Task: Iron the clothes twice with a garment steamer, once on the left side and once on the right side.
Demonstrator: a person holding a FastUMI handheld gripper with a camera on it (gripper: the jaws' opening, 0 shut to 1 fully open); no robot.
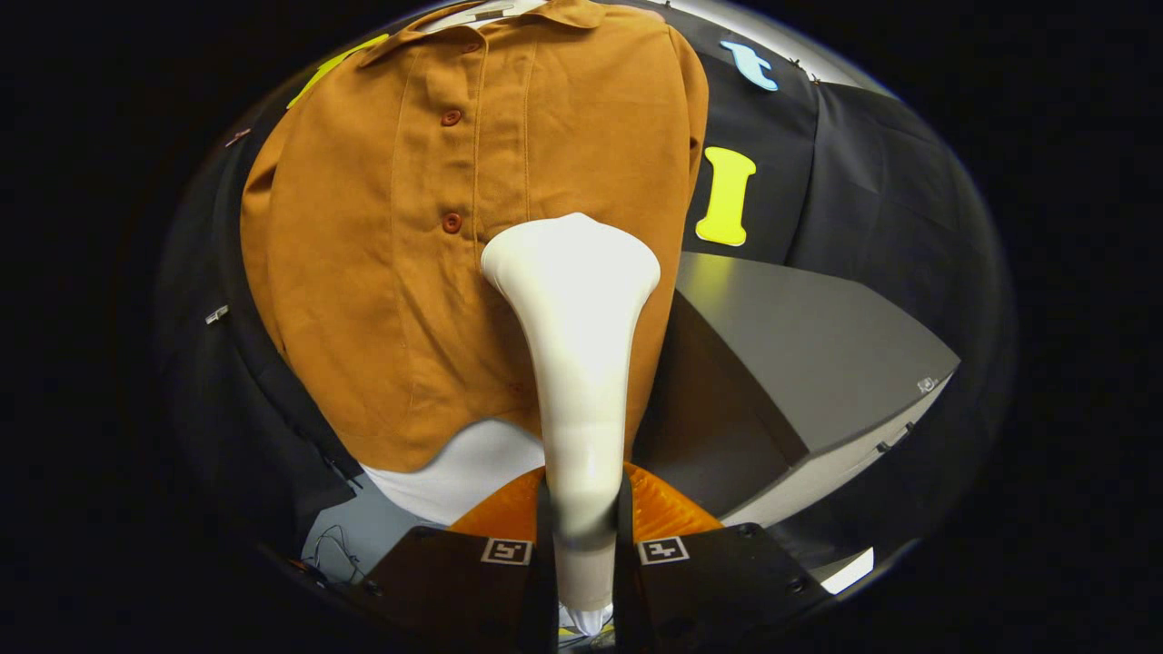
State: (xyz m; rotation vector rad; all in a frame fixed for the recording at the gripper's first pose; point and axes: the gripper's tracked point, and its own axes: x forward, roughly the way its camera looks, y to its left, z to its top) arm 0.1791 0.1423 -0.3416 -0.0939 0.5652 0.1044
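Between the two fingers of the claw [583, 536] stands the white garment steamer [574, 363], its handle pinched from both sides so that each finger presses on it. The handle rises straight ahead from the fingers and widens into a flat head, which lies over the lower front of the brown shirt [436, 254]. Whether the head touches the cloth or floats just off it cannot be told from here. Just ahead of the fingers, around the foot of the handle, is an orange ribbed surface [663, 509] that I cannot identify.

The shirt hangs beyond, collar at the top, with a row of red buttons [452, 221] down the placket. The head sits on the side of the placket away from the buttons, a little below the lower button seen, and well above the hem. Under the hem a white piece [463, 472] shows. Beside the shirt, further off, is a grey tabletop [818, 336], and behind everything the black booth wall [863, 163].

This looks like a stroke on one half of the shirt front. To do it well, the head should stay flat to the fabric, run in a steady line along that half from near the collar to the hem, and keep clear of the buttons. The grip should not slacken, since the long handle could twist. The other half then needs its own pass.
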